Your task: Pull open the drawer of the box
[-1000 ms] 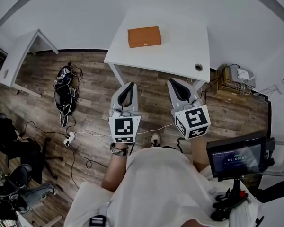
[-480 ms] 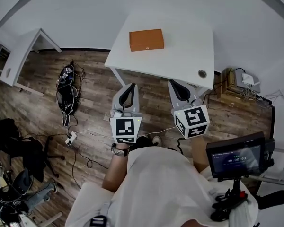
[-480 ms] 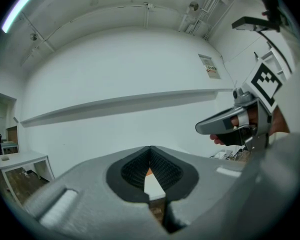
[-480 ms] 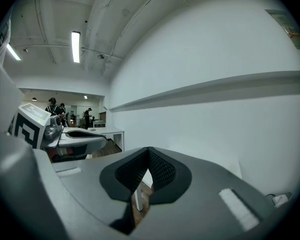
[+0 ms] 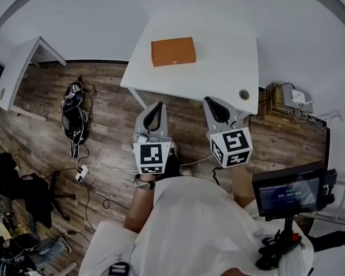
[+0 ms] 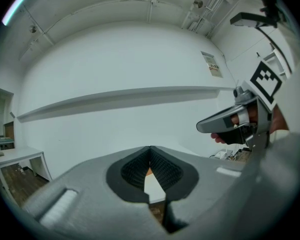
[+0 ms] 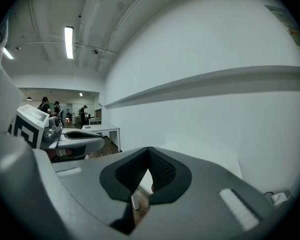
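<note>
I hold both tongs low in front of me, above the wood-plank floor and short of the white table; the left gripper has its jaws pressed together at the tips with nothing between them; the right gripper is likewise closed and empty; the two sit side by side, apart, both pointing toward the table's near edge. The orange box lies flat on the far left part of the tabletop, well apart from both tongs; from above I cannot make out its drawer. The rest of the tabletop is plain white, with a round cable hole near its right front corner; the table stands against a pale wall. To the left a second white desk stands on the same floor; between it and me lie a black bundle of gear and a white power strip with cables trailing from it. At my right a small screen glows on a black mount; beyond the table's right end sits a tangle of wires and plugs. A ceiling light strip shines overhead.
</note>
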`<move>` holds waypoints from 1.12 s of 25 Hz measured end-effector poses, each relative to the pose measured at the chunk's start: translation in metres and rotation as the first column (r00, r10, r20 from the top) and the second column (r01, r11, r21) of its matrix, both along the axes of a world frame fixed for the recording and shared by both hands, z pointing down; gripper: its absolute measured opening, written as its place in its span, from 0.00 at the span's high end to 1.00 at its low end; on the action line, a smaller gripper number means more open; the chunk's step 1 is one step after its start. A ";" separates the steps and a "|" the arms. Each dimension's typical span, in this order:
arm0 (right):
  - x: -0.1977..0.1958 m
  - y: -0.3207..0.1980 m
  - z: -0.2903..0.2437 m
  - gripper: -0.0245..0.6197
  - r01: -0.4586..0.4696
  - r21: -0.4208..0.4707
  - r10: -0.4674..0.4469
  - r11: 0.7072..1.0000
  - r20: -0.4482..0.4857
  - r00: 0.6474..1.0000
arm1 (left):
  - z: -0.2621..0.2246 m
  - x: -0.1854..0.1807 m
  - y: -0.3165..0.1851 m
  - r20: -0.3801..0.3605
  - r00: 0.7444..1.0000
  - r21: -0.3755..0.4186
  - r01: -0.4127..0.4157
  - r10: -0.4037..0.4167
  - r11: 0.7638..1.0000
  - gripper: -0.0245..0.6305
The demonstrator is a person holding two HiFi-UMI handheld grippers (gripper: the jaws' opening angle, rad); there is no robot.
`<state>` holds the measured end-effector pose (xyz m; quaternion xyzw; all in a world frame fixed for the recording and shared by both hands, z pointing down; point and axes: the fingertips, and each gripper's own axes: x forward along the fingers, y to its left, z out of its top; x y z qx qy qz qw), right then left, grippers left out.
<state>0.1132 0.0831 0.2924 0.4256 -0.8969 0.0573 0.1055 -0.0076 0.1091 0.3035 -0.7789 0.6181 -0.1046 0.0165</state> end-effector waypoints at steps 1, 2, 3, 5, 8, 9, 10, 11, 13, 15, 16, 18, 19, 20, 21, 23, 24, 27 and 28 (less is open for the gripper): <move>-0.002 -0.004 0.001 0.96 -0.001 0.002 0.001 1.000 -0.002 1.000 | 0.001 -0.002 -0.004 -0.002 1.000 0.001 -0.003 0.003 1.000 0.96; -0.004 -0.008 0.001 0.96 -0.004 0.003 0.004 1.000 -0.004 1.000 | 0.002 -0.004 -0.009 -0.002 1.000 0.001 -0.005 0.005 1.000 0.96; -0.005 -0.013 0.002 0.96 -0.006 0.003 0.006 1.000 -0.004 1.000 | 0.003 -0.007 -0.014 -0.002 1.000 0.000 -0.007 0.007 1.000 0.96; -0.008 -0.025 0.003 0.96 -0.014 0.003 0.014 1.000 -0.002 1.000 | 0.005 -0.012 -0.026 0.001 1.000 -0.002 -0.010 0.010 1.000 0.96; -0.018 -0.048 0.006 0.96 -0.027 -0.004 0.027 1.000 -0.003 1.000 | 0.009 -0.024 -0.049 -0.001 1.000 -0.008 -0.017 0.017 1.000 0.96; -0.024 -0.058 0.009 0.96 -0.033 -0.009 0.033 0.999 -0.006 0.999 | 0.012 -0.031 -0.059 -0.003 1.000 -0.015 -0.020 0.020 1.000 0.96; -0.030 -0.070 0.012 0.96 -0.039 -0.015 0.038 0.999 -0.010 0.999 | 0.015 -0.038 -0.071 -0.006 1.000 -0.023 -0.024 0.024 0.999 0.96; -0.036 -0.081 0.014 0.96 -0.045 -0.021 0.045 0.999 -0.014 0.999 | 0.018 -0.046 -0.082 -0.008 1.000 -0.031 -0.028 0.028 0.999 0.96; -0.045 -0.100 0.019 0.96 -0.059 -0.029 0.059 0.998 -0.022 0.998 | 0.022 -0.056 -0.101 -0.011 0.999 -0.043 -0.039 0.038 0.998 0.96; -0.052 -0.113 0.024 0.96 -0.070 -0.035 0.069 0.997 -0.033 0.997 | 0.027 -0.063 -0.114 -0.015 0.999 -0.053 -0.049 0.048 0.997 0.96; -0.055 -0.119 0.026 0.96 -0.075 -0.037 0.074 0.996 -0.040 0.996 | 0.030 -0.067 -0.120 -0.017 0.998 -0.058 -0.055 0.054 0.997 0.96; -0.062 -0.129 0.032 0.96 -0.085 -0.040 0.083 0.996 -0.052 0.995 | 0.037 -0.072 -0.132 -0.018 0.997 -0.068 -0.073 0.072 0.995 0.96; -0.065 -0.134 0.035 0.96 -0.089 -0.041 0.087 0.995 -0.058 0.995 | 0.041 -0.075 -0.138 -0.018 0.996 -0.072 -0.083 0.082 0.994 0.96; -0.068 -0.138 0.037 0.96 -0.093 -0.045 0.091 0.995 -0.062 0.994 | 0.044 -0.078 -0.143 -0.017 0.996 -0.077 -0.091 0.090 0.993 0.96; -0.071 -0.143 0.040 0.96 -0.096 -0.049 0.093 0.994 -0.067 0.993 | 0.048 -0.081 -0.149 -0.015 0.995 -0.082 -0.096 0.095 0.992 0.96; -0.077 -0.151 0.046 0.96 -0.100 -0.065 0.095 0.993 -0.077 0.993 | 0.054 -0.088 -0.160 -0.013 0.995 -0.095 -0.100 0.099 0.990 0.96; -0.079 -0.154 0.050 0.95 -0.103 -0.073 0.097 0.992 -0.081 0.992 | 0.057 -0.090 -0.165 -0.014 0.995 -0.102 -0.101 0.100 0.990 0.96; -0.082 -0.164 0.057 0.93 -0.115 -0.088 0.107 0.989 -0.090 0.990 | 0.065 -0.096 -0.178 -0.012 0.995 -0.121 -0.104 0.104 0.987 0.93; -0.084 -0.166 0.059 0.93 -0.118 -0.090 0.110 0.989 -0.093 0.990 | 0.067 -0.099 -0.181 -0.010 0.995 -0.124 -0.103 0.102 0.987 0.93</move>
